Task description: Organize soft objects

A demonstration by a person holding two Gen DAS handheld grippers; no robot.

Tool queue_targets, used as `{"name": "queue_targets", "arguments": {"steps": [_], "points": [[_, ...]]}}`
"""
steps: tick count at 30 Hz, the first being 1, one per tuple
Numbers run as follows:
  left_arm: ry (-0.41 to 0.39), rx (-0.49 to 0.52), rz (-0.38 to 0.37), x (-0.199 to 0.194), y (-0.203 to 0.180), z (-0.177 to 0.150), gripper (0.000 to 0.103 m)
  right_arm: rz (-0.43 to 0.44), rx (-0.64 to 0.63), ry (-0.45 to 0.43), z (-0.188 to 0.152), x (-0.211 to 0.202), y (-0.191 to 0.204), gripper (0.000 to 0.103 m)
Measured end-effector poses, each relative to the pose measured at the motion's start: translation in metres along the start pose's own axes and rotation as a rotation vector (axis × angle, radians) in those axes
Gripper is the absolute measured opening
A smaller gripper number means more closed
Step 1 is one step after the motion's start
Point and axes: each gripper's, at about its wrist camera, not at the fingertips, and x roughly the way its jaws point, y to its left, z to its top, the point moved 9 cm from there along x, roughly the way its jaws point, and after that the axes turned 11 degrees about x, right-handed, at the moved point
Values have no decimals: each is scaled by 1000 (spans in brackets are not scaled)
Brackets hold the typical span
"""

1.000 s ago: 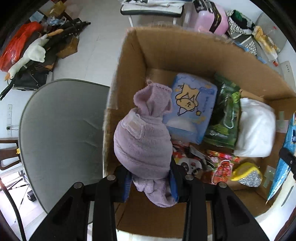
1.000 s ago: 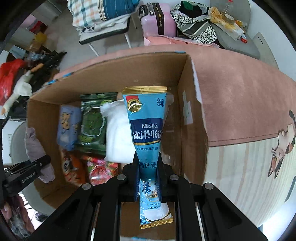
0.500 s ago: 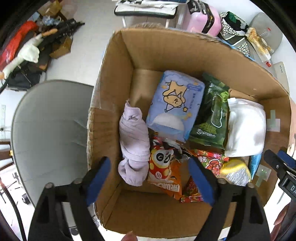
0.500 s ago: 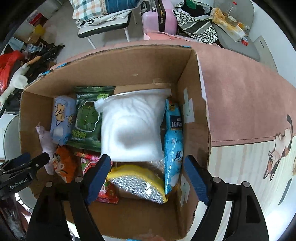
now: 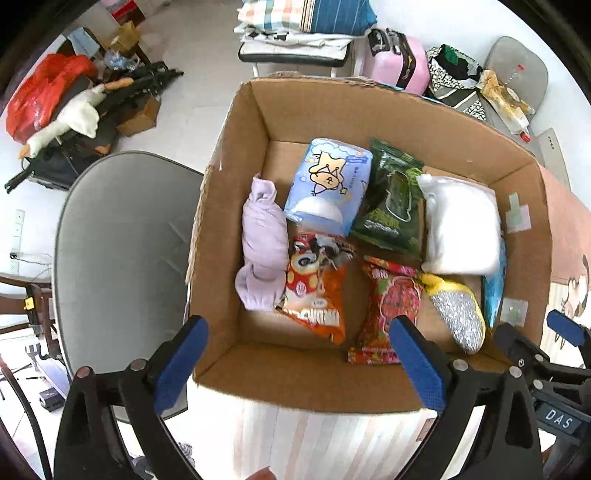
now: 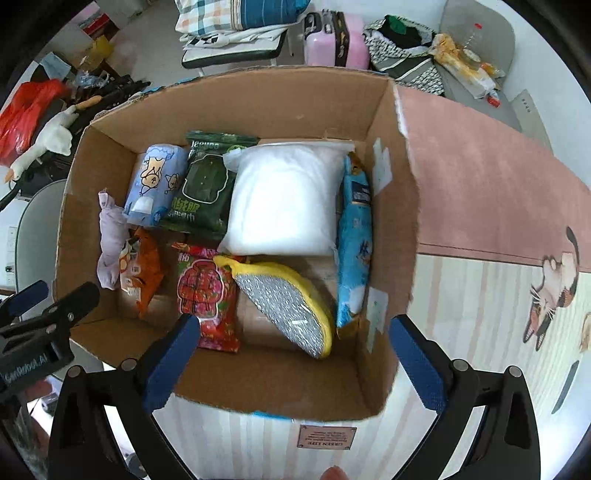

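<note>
An open cardboard box (image 5: 236, 155) (image 6: 402, 206) holds soft items. A lilac cloth (image 5: 264, 243) (image 6: 110, 236) lies along its left wall. A blue Nestle pouch (image 6: 354, 240) (image 5: 493, 291) stands against its right wall. Between them lie a blue tissue pack (image 5: 328, 188), a green wipes pack (image 5: 391, 199), a white bag (image 6: 284, 199), an orange snack bag (image 5: 317, 295), a red candy bag (image 6: 207, 295) and a yellow sponge (image 6: 288, 302). My left gripper (image 5: 297, 363) is open and empty above the box's near edge. My right gripper (image 6: 291, 362) is open and empty above the same edge.
A grey chair seat (image 5: 122, 258) is left of the box. The box stands on a pink and striped mat with cat prints (image 6: 517, 229). On the floor behind are a pink suitcase (image 5: 402, 62), folded bedding on a bench (image 5: 303, 26), a goose plush (image 5: 70, 118) and a red bag (image 5: 40, 88).
Both grippers opened and pulled back above the box's near edge. The lilac cloth left my left gripper and the blue pouch left my right gripper; both now lie in the box.
</note>
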Motion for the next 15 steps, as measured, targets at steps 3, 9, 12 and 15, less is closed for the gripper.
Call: {"name": "queue_targets", "arguments": {"steps": [3,9,12,15], "points": [[-15,3,-2,-7,-5,-3,100,-10,10,-14,-9,-10,-7,103],[-94,26,-5,-49,-22,-13,100,3,29,-101,-20,-57,-19,103],[-154,38,2,-85,-28,-21,100,29,44,-157,-31,-94,-27,103],[-217,42,-6,-124,-34,-31,100,54,55,-218,-46,-137,-35,103]]}}
